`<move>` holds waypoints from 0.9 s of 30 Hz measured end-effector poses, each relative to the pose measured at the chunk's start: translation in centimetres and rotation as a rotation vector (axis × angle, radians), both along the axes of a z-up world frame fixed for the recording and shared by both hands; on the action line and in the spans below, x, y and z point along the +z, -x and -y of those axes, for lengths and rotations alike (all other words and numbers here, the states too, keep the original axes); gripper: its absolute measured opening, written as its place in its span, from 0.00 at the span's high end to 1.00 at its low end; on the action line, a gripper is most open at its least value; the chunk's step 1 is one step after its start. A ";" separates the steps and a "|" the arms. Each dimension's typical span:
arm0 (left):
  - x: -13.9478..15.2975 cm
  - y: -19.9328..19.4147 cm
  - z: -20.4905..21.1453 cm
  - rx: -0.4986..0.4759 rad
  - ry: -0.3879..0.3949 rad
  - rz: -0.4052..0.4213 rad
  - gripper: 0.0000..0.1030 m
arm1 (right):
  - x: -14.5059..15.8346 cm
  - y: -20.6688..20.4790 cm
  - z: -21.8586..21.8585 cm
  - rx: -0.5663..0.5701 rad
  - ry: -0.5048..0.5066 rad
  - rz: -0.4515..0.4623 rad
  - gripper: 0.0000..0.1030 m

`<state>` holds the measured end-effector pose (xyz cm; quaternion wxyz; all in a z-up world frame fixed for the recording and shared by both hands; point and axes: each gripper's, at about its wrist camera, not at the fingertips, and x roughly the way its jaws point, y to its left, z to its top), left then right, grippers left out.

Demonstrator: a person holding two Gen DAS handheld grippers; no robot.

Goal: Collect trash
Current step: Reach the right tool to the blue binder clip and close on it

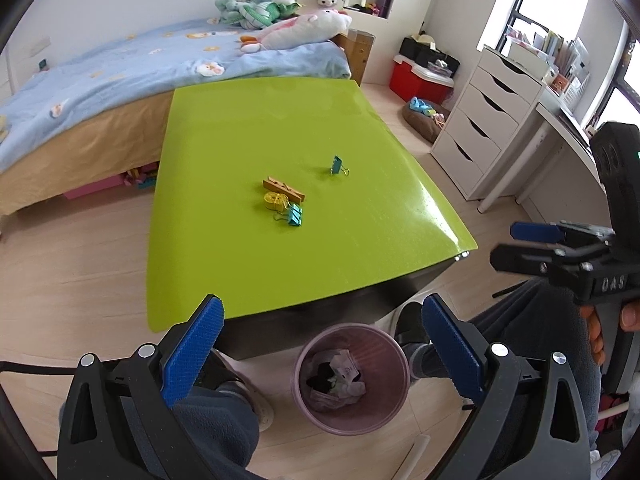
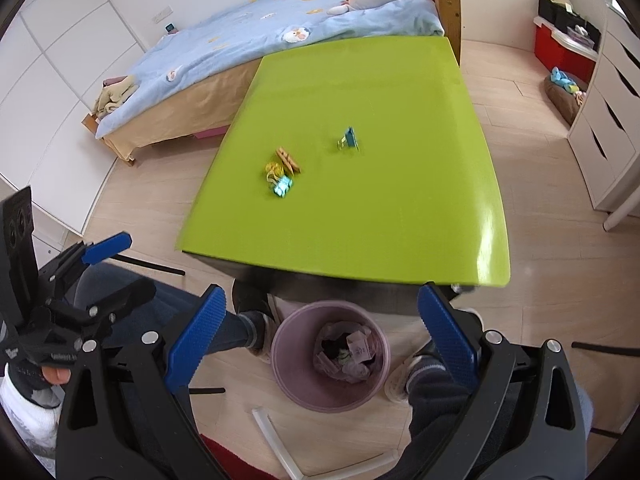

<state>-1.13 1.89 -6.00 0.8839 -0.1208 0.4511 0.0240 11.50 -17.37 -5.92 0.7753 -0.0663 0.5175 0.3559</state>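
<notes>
A pink waste bin (image 1: 352, 376) holding crumpled paper stands on the floor at the near edge of a green table (image 1: 280, 128); it also shows in the right wrist view (image 2: 330, 354). On the table lie a wooden clothespin (image 1: 284, 189), a yellow rubber band bundle (image 1: 275, 201), a teal binder clip (image 1: 294, 216) and a second teal binder clip (image 1: 338, 166). My left gripper (image 1: 320, 340) is open and empty above the bin. My right gripper (image 2: 320, 328) is open and empty, also above the bin; it shows at the right in the left wrist view (image 1: 516, 246).
A bed with a blue cover (image 1: 120, 64) and plush toys runs along the table's far left. White drawers (image 1: 480, 120) and a red box (image 1: 416, 78) stand at the right. My legs and feet (image 2: 256, 320) flank the bin. A white strip (image 2: 280, 440) lies on the floor.
</notes>
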 end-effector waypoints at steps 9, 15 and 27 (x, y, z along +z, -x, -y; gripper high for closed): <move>-0.1 -0.5 -0.9 0.022 0.004 0.004 0.07 | 0.3 -6.9 -6.6 0.033 0.053 0.000 0.08; -0.5 -0.2 -1.8 0.056 0.009 -0.005 0.07 | -1.2 -11.7 -11.4 0.042 0.119 -0.031 0.08; -1.3 1.3 -3.1 0.113 0.008 -0.043 0.07 | -9.1 -19.3 -17.8 -0.014 0.305 -0.194 0.27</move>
